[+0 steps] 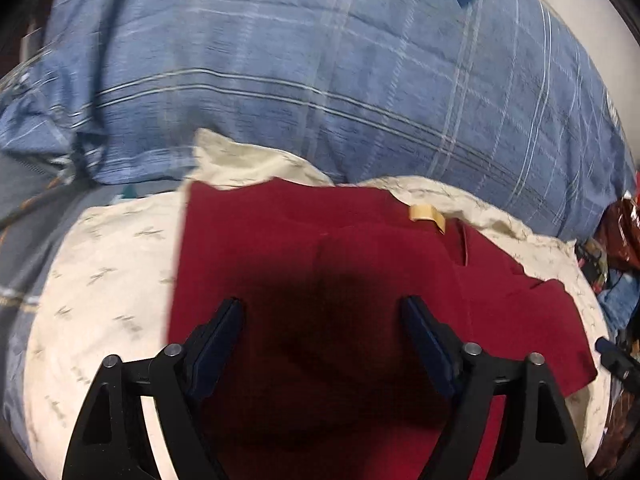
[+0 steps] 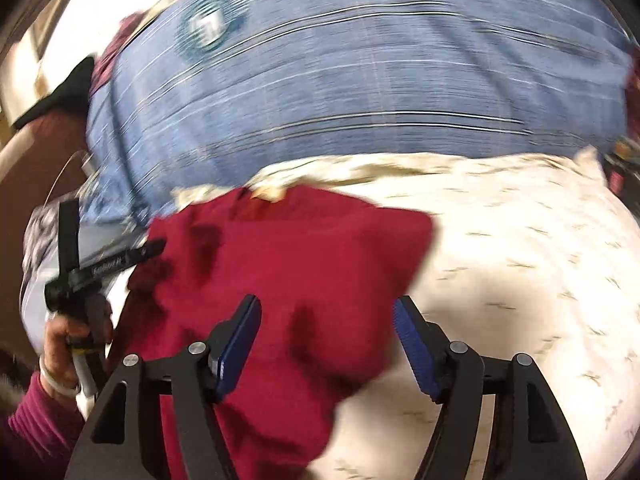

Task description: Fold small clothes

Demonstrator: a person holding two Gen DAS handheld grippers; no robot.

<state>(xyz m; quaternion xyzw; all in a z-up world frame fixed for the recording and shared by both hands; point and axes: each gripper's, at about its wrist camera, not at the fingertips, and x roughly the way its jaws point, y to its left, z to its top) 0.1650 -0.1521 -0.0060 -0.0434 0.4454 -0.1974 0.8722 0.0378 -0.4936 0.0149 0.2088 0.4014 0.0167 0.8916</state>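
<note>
A dark red small garment (image 1: 320, 248) lies flat on a cream patterned cloth (image 1: 100, 280), with a tan label (image 1: 426, 214) near its far edge. My left gripper (image 1: 322, 308) is open just above the garment's middle, holding nothing. In the right wrist view the same red garment (image 2: 288, 256) lies on the cream cloth (image 2: 520, 260). My right gripper (image 2: 326, 312) is open over the garment's right edge, empty. The left gripper (image 2: 100, 268) also shows there at the far left, held by a hand.
A blue plaid bedcover (image 1: 320, 80) lies beyond the cream cloth, and shows blurred in the right wrist view (image 2: 360, 80). Mixed dark and red items (image 1: 616, 240) sit at the right edge. A person's hand and magenta sleeve (image 2: 40, 408) are at lower left.
</note>
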